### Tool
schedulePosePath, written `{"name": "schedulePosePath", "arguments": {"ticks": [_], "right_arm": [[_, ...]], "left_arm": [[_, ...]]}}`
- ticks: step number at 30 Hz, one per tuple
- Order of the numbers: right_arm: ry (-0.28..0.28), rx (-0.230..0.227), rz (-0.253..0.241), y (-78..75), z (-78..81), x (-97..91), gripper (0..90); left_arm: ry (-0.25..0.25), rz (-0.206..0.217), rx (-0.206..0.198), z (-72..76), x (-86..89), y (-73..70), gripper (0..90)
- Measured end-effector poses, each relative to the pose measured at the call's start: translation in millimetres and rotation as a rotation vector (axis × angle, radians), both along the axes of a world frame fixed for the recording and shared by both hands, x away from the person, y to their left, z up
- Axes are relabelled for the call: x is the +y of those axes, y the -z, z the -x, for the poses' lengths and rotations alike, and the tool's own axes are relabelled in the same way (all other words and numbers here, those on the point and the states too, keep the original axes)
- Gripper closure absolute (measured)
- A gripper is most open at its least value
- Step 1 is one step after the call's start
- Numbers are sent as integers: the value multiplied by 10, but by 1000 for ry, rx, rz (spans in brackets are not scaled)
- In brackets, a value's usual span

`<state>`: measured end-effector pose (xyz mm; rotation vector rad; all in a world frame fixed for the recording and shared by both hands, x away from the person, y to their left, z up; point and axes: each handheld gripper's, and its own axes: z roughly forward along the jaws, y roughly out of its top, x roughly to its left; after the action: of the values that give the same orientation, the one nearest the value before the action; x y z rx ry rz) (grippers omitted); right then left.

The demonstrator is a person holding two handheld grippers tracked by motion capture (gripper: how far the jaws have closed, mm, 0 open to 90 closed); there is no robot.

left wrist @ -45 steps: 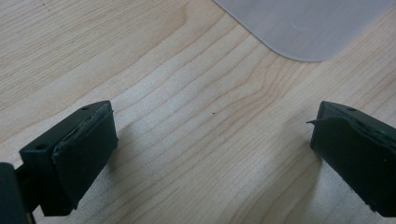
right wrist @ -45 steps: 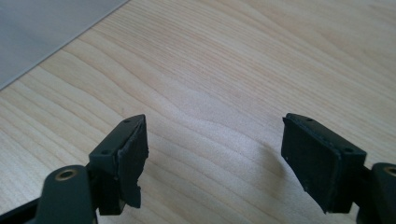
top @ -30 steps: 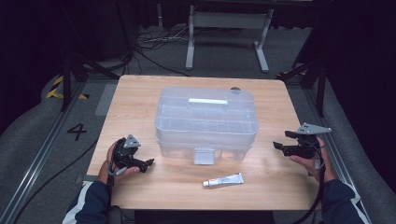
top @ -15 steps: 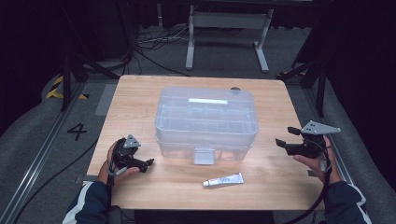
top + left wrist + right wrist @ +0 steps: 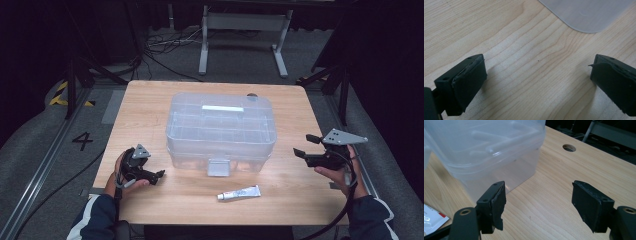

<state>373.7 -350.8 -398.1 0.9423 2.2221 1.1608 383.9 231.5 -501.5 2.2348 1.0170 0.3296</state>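
On light wooden table, clear lidded plastic storage box sits at centre. Small white tube with red cap lies near front edge, before box. Left gripper rests on table left of box, jaws wide, nothing between. Right gripper hovers right of box, jaws wide, nothing between.

A lidded box sits mid-table, with a tube lying just in front of it.

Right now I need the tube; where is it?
High view: the tube lies on the table's near edge, just in front of the bin's latch, between both grippers.
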Motion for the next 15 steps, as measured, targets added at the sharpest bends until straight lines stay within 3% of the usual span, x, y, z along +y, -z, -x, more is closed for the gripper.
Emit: {"name": "schedulePosePath", "arguments": {"ticks": [15], "right_arm": [[-45,-48,-4,-251,62,134,298]], "left_arm": [[-1,0,0,0,0,0,7]]}}
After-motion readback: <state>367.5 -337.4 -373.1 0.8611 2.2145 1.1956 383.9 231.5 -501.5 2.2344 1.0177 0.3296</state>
